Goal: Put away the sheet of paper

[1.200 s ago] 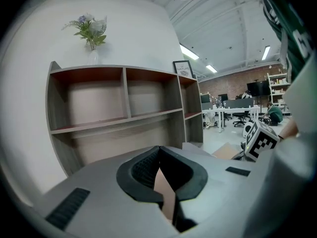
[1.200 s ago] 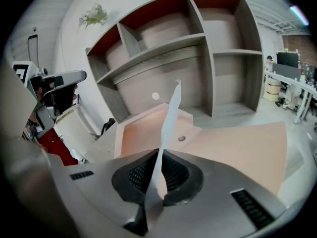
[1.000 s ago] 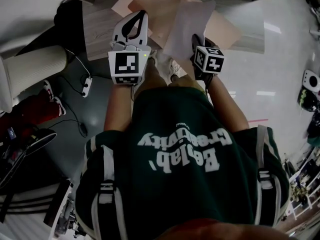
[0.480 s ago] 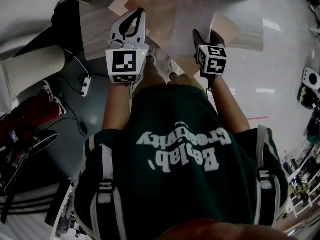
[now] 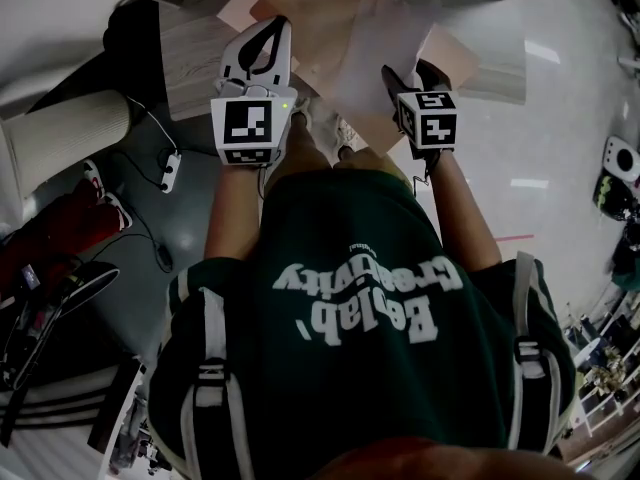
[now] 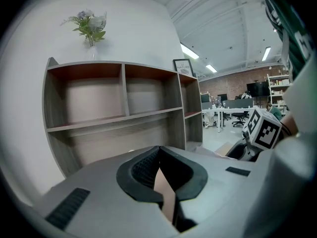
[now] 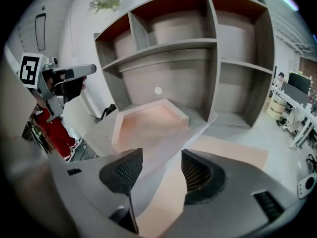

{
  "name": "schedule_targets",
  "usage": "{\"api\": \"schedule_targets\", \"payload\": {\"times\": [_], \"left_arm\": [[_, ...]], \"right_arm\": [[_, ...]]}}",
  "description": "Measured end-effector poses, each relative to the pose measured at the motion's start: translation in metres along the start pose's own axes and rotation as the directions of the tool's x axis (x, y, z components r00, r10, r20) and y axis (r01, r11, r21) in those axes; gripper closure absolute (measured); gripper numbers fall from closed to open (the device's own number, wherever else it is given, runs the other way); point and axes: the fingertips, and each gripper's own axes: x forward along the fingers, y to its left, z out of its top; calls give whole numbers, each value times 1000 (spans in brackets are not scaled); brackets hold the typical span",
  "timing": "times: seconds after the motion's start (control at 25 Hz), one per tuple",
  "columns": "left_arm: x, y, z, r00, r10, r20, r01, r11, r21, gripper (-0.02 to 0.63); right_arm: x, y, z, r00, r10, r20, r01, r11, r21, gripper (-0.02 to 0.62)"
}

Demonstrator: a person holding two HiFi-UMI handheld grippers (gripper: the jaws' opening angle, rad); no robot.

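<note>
The white sheet of paper (image 5: 375,53) lies slanted over the pink tray (image 5: 310,8) on the low wooden shelf top. My right gripper (image 5: 412,73) sits at the sheet's near edge. In the right gripper view the paper (image 7: 166,143) runs loosely between the two pads; the jaws are opening and neither pad presses on it. My right gripper (image 7: 161,156) points at the pink tray (image 7: 148,120). My left gripper (image 5: 272,26) hovers left of the sheet, its pads (image 6: 143,167) meeting at the tips, with nothing held.
A wooden shelf unit (image 7: 198,48) with open compartments stands behind the tray. A flat pink board (image 7: 233,152) lies to the tray's right. A white seat (image 5: 60,138) and floor cables (image 5: 165,173) are at the left. A vase of flowers (image 6: 91,26) tops the shelf.
The right gripper's jaws have gone from shut on the sheet to wide apart, letting it go. The sheet has sagged toward the tray. The left gripper has barely moved.
</note>
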Motion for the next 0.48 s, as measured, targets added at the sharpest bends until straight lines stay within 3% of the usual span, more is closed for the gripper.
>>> {"api": "schedule_targets", "payload": {"times": [0.24, 0.48], "left_arm": [[-3, 0, 1, 1000, 6, 6, -6, 1000, -16, 588], [-11, 9, -7, 1000, 23, 1, -22, 999, -39, 588]], "right_arm": [[14, 28, -19, 982, 155, -104, -155, 988, 8, 365], [21, 55, -33, 948, 248, -198, -257, 966, -21, 364]]}}
